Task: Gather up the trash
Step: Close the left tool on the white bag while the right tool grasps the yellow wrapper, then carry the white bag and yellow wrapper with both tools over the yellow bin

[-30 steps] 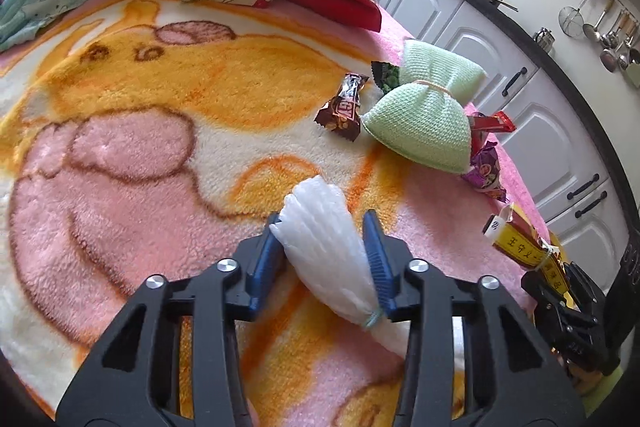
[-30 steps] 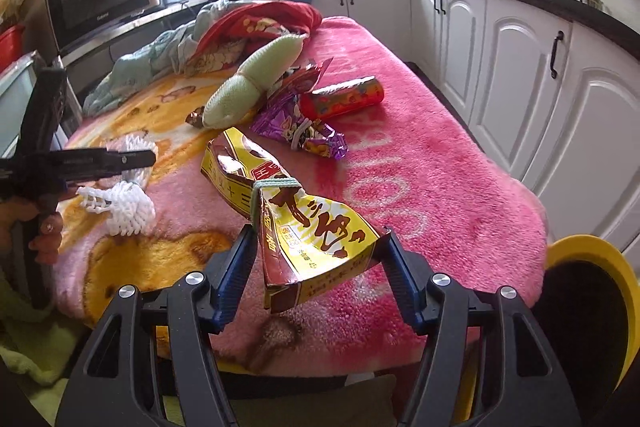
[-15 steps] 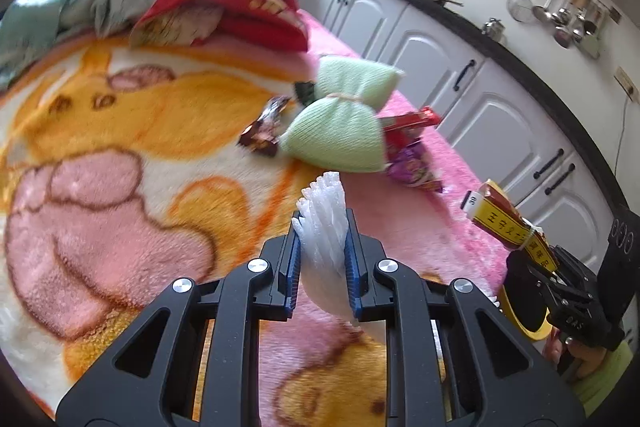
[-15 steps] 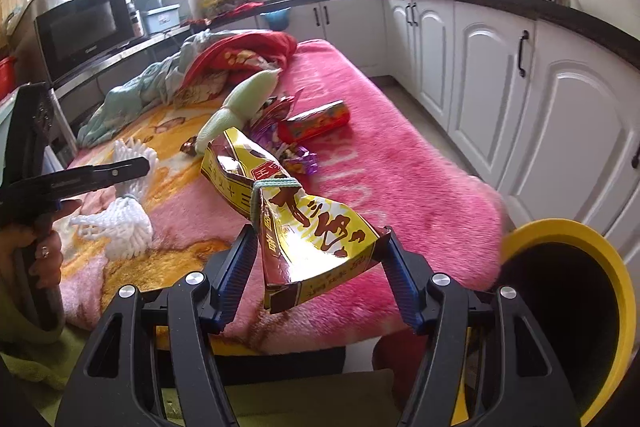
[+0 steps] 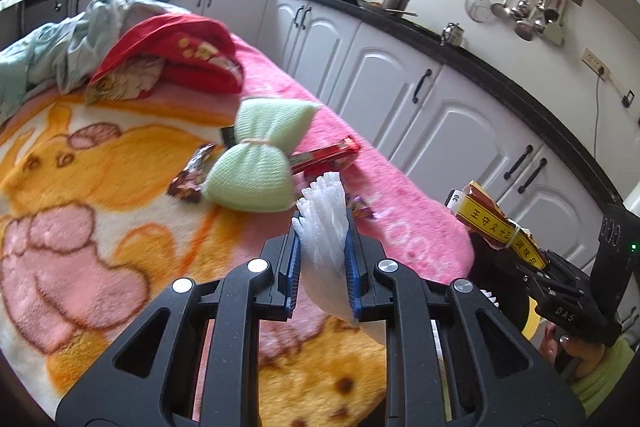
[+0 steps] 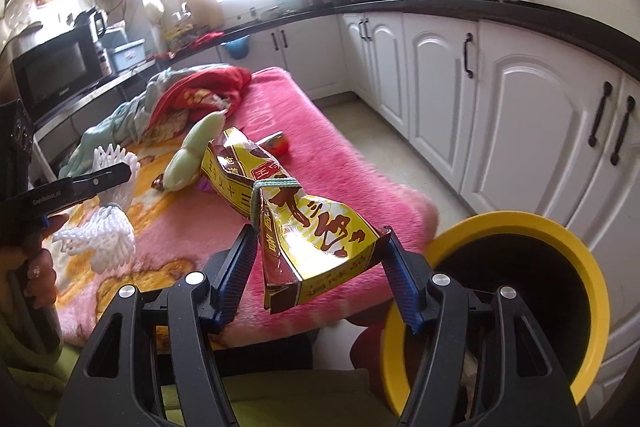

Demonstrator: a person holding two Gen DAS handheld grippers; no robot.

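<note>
My left gripper (image 5: 323, 231) is shut on a white foam net (image 5: 325, 203), held above the pink and orange blanket (image 5: 80, 227). From the right wrist view, the net (image 6: 105, 239) hangs below the left gripper (image 6: 120, 173), its lower end fanned out. My right gripper (image 6: 319, 243) is shut on a crumpled yellow snack bag (image 6: 240, 171) tied with a green band. It holds the bag past the blanket's near edge, just left of a yellow-rimmed bin (image 6: 592, 267). The left wrist view has the bag (image 5: 488, 219) at the far right.
On the blanket lie a green knitted bow-shaped cushion (image 5: 256, 167), a brown wrapper (image 5: 192, 175), a red wrapper (image 5: 328, 155) and a purple wrapper (image 5: 362, 205). Red cloth (image 5: 176, 51) and pale clothes are heaped at the back. White cabinets (image 6: 520, 131) line the right side.
The left gripper's jaws closed on the foam net and lifted it off the blanket, swinging right. The right gripper carried the yellow bag back off the blanket edge, beside the bin.
</note>
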